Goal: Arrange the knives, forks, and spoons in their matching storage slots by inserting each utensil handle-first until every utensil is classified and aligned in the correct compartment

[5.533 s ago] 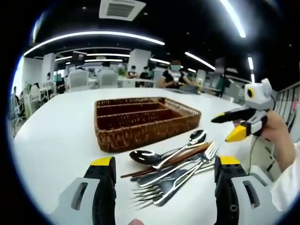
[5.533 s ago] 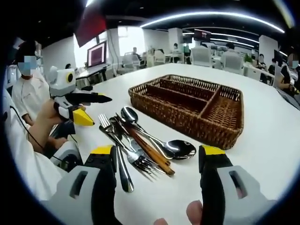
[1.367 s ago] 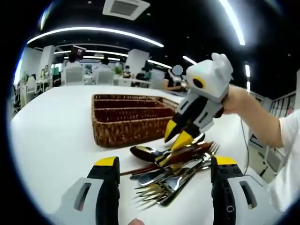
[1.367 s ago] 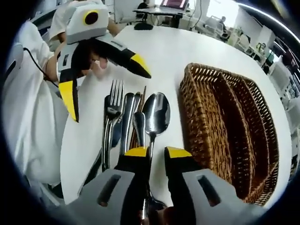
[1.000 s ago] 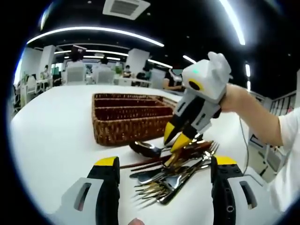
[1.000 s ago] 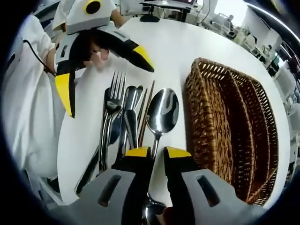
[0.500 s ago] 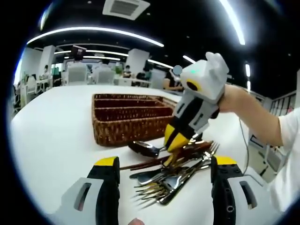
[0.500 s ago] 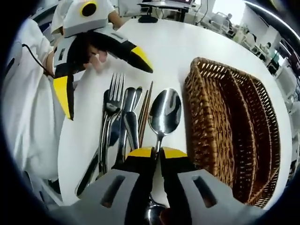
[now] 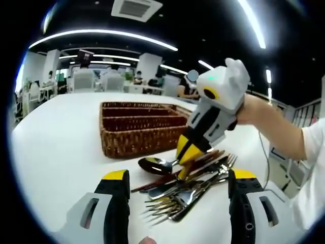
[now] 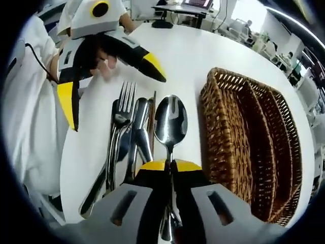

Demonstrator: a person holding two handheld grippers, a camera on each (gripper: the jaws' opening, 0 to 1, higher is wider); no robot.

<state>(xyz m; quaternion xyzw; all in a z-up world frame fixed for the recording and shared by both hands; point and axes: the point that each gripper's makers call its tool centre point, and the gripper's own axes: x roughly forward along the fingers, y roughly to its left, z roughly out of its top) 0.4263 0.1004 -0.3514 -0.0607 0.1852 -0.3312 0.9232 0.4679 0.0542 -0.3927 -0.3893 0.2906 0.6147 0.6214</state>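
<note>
Spoon gripped by its handle, basket waiting

Wicker basket sits at 3 o'clock of the cutlery pile. My right gripper is closed on the spoon; I should lift straight, then insert handle-first. My left gripper hovers wide apart, holding nothing.

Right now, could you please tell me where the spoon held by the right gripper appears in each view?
Left gripper view: the spoon lies low and centre, its bowl left of the right gripper.
Right gripper view: its bowl is central, above the closed fingers.
Shared landmark: the wicker basket beside it.
</note>
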